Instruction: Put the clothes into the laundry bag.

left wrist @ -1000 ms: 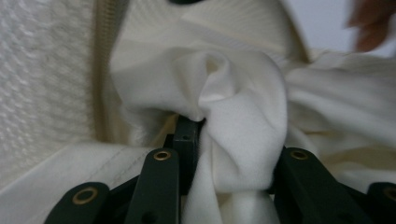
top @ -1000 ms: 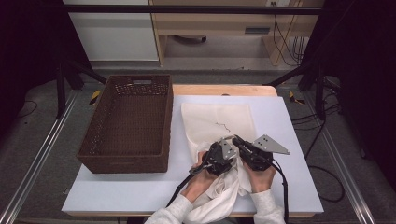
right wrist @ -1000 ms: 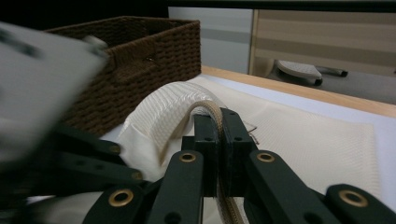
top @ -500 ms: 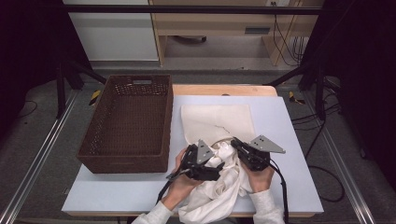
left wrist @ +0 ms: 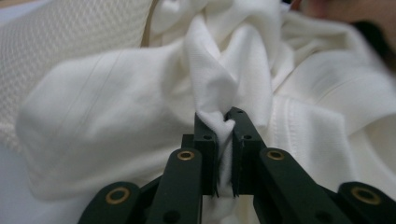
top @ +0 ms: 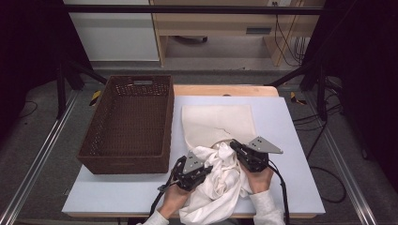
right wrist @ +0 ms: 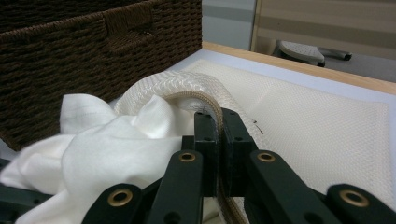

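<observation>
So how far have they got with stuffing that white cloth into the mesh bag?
About midway, I'd judge. The right gripper is clamped on the zippered rim of the mesh bag, holding its mouth up. The left gripper, whose jaws have just been closing, pinches a fold of the white garment. Most of the garment is bunched outside. The wicker basket holds nothing.

Bright even tabletop, dark surroundings, blurred close-ups

A lab: black frame rig, loose cables, taped floor markers.
</observation>
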`<move>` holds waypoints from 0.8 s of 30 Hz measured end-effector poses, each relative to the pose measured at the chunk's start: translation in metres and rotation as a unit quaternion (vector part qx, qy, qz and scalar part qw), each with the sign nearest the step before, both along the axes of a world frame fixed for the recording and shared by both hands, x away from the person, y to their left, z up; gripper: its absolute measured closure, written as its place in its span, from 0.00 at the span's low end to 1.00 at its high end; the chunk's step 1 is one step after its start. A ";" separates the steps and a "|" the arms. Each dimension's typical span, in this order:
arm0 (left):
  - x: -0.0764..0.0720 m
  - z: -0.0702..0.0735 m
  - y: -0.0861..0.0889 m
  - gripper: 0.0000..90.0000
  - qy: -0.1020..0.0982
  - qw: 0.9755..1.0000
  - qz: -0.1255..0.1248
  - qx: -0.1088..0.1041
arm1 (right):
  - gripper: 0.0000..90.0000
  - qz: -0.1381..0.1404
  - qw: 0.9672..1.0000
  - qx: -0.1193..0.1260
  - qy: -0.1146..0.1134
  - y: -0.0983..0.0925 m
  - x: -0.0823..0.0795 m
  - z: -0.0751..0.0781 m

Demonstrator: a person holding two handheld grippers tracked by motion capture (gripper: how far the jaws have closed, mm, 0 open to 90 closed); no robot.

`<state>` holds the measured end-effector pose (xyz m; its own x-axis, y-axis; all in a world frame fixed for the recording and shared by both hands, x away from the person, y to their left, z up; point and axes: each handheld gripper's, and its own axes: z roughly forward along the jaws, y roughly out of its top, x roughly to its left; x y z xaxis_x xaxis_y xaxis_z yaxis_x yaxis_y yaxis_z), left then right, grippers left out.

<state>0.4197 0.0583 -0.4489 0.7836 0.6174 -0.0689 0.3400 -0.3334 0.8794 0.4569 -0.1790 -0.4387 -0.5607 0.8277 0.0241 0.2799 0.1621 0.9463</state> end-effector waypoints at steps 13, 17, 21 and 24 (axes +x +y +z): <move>0.019 0.012 -0.070 0.90 -0.008 0.999 -0.022 0.040 | 0.97 0.004 1.000 0.019 -0.017 -0.004 -0.003 0.006; 0.030 0.009 -0.081 0.91 -0.027 0.996 0.013 0.086 | 0.97 0.007 0.999 0.025 -0.025 -0.006 -0.007 0.013; 0.050 0.001 -0.082 0.89 -0.016 0.993 0.049 0.107 | 0.97 0.010 0.999 0.020 -0.025 -0.003 -0.007 0.013; 0.052 -0.001 -0.077 0.80 -0.012 0.996 0.026 0.081 | 0.97 0.006 1.000 0.018 -0.020 -0.003 -0.005 0.011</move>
<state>0.4716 -0.0184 -0.4500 0.7504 0.6588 0.0531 0.3408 -0.4545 0.8230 0.4514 -0.1824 -0.4280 -0.5710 0.8203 0.0316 0.2399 0.1300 0.9621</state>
